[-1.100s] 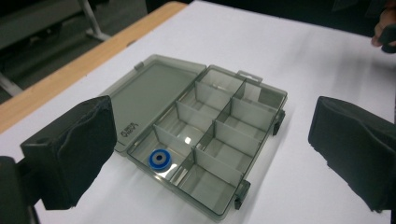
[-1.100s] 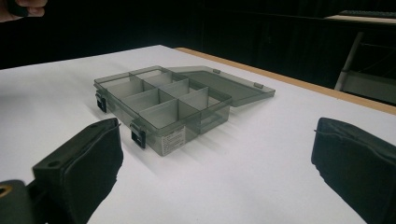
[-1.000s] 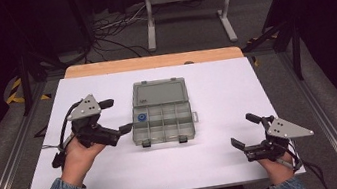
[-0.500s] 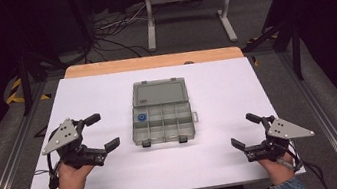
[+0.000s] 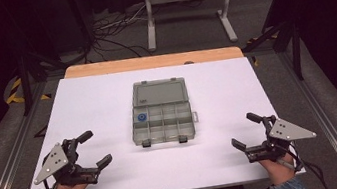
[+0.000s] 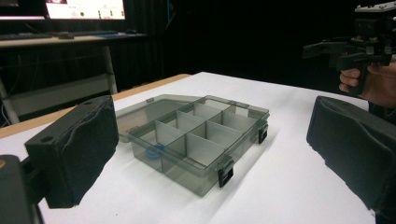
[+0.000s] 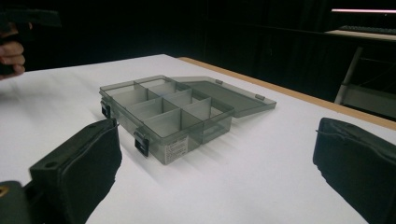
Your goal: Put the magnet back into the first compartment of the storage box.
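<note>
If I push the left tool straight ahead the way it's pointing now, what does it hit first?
Probably the open organizer box: the left tool points toward its near left corner, with bare white table between. Exact depth is unclear, so it might just clip that corner.

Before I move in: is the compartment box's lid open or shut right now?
Open. The lid lies flat on the table behind the compartment box, and the dividers stand uncovered in both gripper views.

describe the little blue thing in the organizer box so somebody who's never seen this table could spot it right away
On the white table, midway between the two grippers, sits a smoky-grey compartment box with its lid folded back flat. The small blue round piece lies in the far-left compartment, next to the lid hinge. It is the only coloured item; every other compartment looks empty.
</note>
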A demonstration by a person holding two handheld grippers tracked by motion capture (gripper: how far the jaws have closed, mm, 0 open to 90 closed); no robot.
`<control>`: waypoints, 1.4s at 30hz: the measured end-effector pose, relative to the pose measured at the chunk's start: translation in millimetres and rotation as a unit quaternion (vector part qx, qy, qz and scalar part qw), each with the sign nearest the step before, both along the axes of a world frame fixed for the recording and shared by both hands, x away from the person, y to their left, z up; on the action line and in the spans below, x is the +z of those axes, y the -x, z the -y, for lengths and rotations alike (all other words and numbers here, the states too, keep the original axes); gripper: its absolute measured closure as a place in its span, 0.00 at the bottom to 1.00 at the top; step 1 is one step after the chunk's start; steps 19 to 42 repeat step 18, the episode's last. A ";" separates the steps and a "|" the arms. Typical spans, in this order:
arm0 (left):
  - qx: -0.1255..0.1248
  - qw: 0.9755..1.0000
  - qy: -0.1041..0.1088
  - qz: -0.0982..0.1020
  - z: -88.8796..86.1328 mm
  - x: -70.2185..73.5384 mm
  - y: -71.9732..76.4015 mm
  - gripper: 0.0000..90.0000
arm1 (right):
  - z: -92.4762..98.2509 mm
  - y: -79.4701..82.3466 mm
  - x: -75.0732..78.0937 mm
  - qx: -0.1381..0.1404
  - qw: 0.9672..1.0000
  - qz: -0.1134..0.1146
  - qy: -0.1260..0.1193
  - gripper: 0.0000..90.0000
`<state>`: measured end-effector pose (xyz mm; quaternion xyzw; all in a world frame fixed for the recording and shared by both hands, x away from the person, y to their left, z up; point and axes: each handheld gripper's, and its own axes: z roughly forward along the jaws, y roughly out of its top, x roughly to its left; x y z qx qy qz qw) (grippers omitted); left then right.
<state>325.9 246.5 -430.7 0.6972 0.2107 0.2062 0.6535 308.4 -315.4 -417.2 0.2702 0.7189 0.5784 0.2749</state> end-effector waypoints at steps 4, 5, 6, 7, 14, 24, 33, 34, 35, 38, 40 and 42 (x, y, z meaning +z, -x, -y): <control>0.001 1.000 -0.012 -0.002 0.8 -13.3 1.5 0.03 | 1.3 -0.6 -0.7 0.000 1.000 0.003 -0.002 0.02; 0.001 1.000 -0.012 -0.002 0.8 -13.3 1.5 0.03 | 1.3 -0.9 -1.2 0.000 1.000 0.002 -0.002 0.02; 0.000 1.000 -0.012 -0.003 2.1 -16.6 1.1 0.03 | 1.3 -0.9 -1.2 0.000 1.000 0.002 -0.002 0.02; -0.005 1.000 -0.014 -0.014 3.3 -20.7 -0.8 0.03 | 1.2 -1.4 -1.8 -0.001 1.000 0.002 -0.001 0.02; 0.007 0.999 0.017 -0.043 -0.9 -26.4 -8.1 0.02 | -0.2 -2.4 -4.8 -0.001 1.000 -0.001 0.003 0.02; 0.010 0.999 0.018 -0.039 -2.0 -26.4 -8.8 0.02 | -0.1 -1.8 -4.9 -0.003 1.000 0.000 0.003 0.02; 0.010 0.999 0.018 -0.039 -2.0 -26.4 -8.8 0.02 | -0.1 -1.8 -4.9 -0.003 1.000 0.000 0.003 0.02; 0.010 0.999 0.018 -0.039 -2.0 -26.4 -8.8 0.02 | -0.1 -1.8 -4.9 -0.003 1.000 0.000 0.003 0.02; 0.010 0.999 0.018 -0.039 -2.0 -26.4 -8.8 0.02 | -0.1 -1.8 -4.9 -0.003 1.000 0.000 0.003 0.02; 0.010 0.999 0.018 -0.039 -2.0 -26.4 -8.8 0.02 | -0.1 -1.8 -4.9 -0.003 1.000 0.000 0.003 0.02; 0.010 0.999 0.018 -0.039 -2.0 -26.4 -8.8 0.02 | -0.1 -1.8 -4.9 -0.003 1.000 0.000 0.003 0.02; 0.010 0.999 0.018 -0.039 -2.0 -26.4 -8.8 0.02 | -0.1 -1.8 -4.9 -0.003 1.000 0.000 0.003 0.02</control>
